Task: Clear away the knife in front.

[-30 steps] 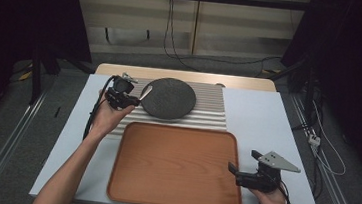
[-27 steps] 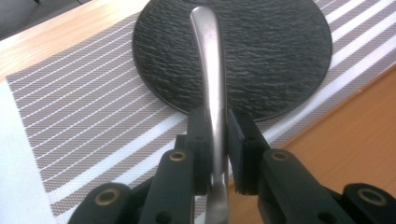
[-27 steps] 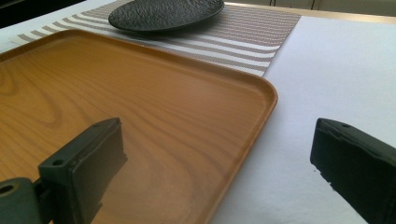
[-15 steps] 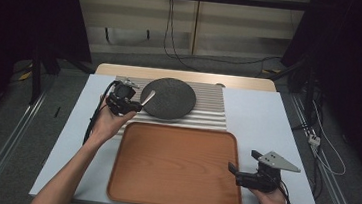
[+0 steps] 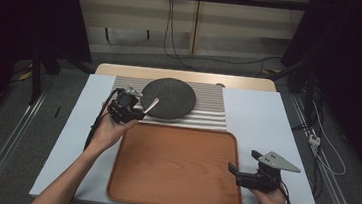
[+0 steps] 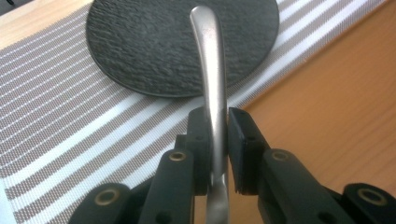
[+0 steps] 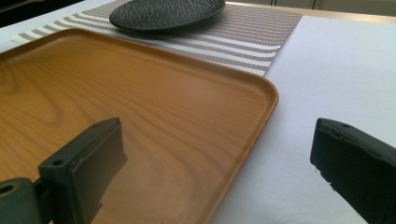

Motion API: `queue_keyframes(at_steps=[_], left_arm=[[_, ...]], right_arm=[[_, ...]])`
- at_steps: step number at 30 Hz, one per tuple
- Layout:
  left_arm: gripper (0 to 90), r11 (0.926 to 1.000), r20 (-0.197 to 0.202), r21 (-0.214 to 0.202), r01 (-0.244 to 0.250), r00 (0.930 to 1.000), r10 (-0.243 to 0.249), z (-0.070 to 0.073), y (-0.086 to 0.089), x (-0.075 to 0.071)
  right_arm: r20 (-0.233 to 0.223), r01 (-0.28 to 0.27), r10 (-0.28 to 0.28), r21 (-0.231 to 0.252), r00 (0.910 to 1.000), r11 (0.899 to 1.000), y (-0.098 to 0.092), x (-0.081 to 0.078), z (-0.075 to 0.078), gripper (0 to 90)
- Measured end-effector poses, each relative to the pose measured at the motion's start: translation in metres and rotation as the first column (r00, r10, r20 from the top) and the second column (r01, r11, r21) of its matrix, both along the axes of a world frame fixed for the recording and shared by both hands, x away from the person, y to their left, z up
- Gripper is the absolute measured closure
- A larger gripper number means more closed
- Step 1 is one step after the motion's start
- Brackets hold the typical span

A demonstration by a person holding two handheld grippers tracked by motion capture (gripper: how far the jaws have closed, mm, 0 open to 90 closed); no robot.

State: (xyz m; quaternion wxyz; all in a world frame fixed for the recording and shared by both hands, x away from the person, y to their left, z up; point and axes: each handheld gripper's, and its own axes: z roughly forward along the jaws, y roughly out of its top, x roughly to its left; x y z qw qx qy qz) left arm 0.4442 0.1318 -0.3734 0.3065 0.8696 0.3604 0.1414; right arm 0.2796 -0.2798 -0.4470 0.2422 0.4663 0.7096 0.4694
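- Left gripper (image 5: 140,112) clamped on a metal utensil (image 6: 211,70); in the left gripper view both pads press its handle from either side, handle tip sticking out ahead over the plate (image 6: 154,42).
- Can't tell spoon, fork or knife: the working end is hidden behind the jaws.
- High view: utensil (image 5: 150,105) is off the table, tilted, its free end over the plate's (image 5: 168,98) left rim; touching or just above, can't tell.
- Plate is dark, round, rough-textured, on a striped mat (image 5: 208,114) at the table's (image 5: 268,115) far edge, centre.
- Left hand (image 5: 111,128) sits over the mat's near-left corner, just beside the tray's far-left corner.
- Wooden tray (image 5: 177,167) lies at the near edge, centre, its far rim just beside the mat's near edge.
- Right gripper (image 5: 235,171) has jaws wide apart, nothing between the pads.
- Right gripper view: one jaw over the tray's (image 7: 140,116) wood, the other over the bare white table (image 7: 345,70), the tray's right rim running between them.
- Right gripper lies low at the tray's near-right corner, held by the right hand (image 5: 272,199) at the table's near edge; grey plate on top points right.
- The two grippers are well apart, on diagonally opposite corners of the tray.
- Cable (image 5: 97,124) trails from the left gripper along the forearm toward the near edge.
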Motion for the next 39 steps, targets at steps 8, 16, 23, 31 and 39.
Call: queue_keyframes(at_steps=[8, 16, 23, 31, 39], left_arm=[[79.9, 0.9998, -0.015, -0.005, 0.022, 0.9997, -0.022, -0.001, -0.006, -0.013], [79.9, 0.9978, -0.029, 0.013, 0.065, 0.9975, -0.064, -0.003, -0.013, -0.026], [80.0, 0.9975, -0.05, 0.034, 0.061, 0.997, -0.059, -0.009, -0.023, -0.037], [80.0, 0.9963, -0.076, 0.056, 0.064, 0.9953, -0.06, -0.019, -0.033, -0.046], [79.9, 0.9957, -0.103, 0.056, 0.074, 0.9924, -0.068, -0.03, -0.036, -0.053]], right_arm=[[0.002, -0.002, 0.002, 0.0, 1.0, 1.0, 0.0, 0.0, 0.0, 2.7], [-0.002, -0.005, 0.005, 0.001, 1.0, 1.0, 0.001, 0.0, 0.0, 2.8], [0.001, -0.005, 0.005, -0.002, 1.0, 1.0, 0.0, 0.0, 0.0, 2.8], [0.0, -0.011, 0.011, -0.005, 0.9999, 1.0, 0.002, 0.0, 0.0, 2.7], [0.002, -0.009, 0.009, -0.01, 1.0, 1.0, 0.002, 0.0, 0.0, 2.7]])
